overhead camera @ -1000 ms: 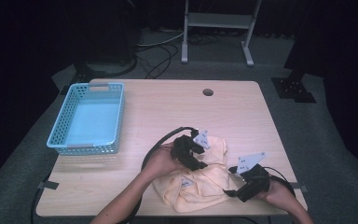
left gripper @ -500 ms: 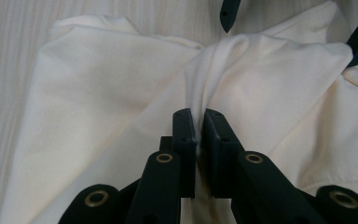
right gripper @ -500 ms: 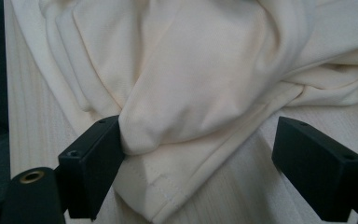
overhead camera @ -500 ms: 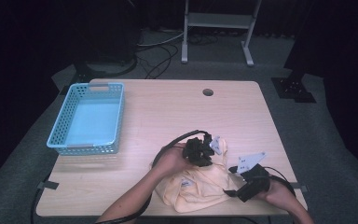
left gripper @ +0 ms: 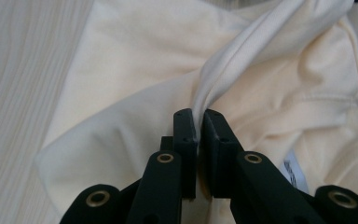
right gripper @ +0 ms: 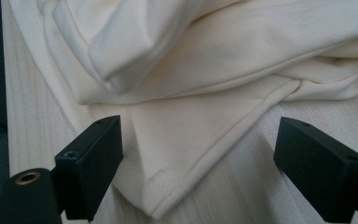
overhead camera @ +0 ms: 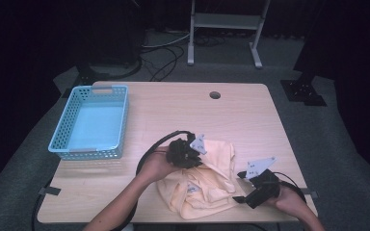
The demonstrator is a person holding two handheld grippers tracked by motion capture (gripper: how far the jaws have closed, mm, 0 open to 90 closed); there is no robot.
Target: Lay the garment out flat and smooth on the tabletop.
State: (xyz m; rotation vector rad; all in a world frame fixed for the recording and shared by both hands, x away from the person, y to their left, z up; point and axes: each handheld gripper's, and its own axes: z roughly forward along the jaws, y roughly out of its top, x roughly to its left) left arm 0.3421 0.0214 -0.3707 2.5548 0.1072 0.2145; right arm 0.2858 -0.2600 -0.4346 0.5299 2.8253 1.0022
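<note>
One crumpled pale-yellow cotton shirt (overhead camera: 207, 180) lies at the lower middle of the high view, on the light wooden counter (overhead camera: 173, 115). The left gripper view shows what the high view hides: the left tongs (left gripper: 198, 122) have just closed and pinch a raised fold of the shirt, beside a white label (left gripper: 293, 170). The right tongs (right gripper: 198, 154) stand wide open, a hemmed corner lying between them untouched. One empty light-blue perforated plastic basket (overhead camera: 92, 122) sits at middle left.
</note>
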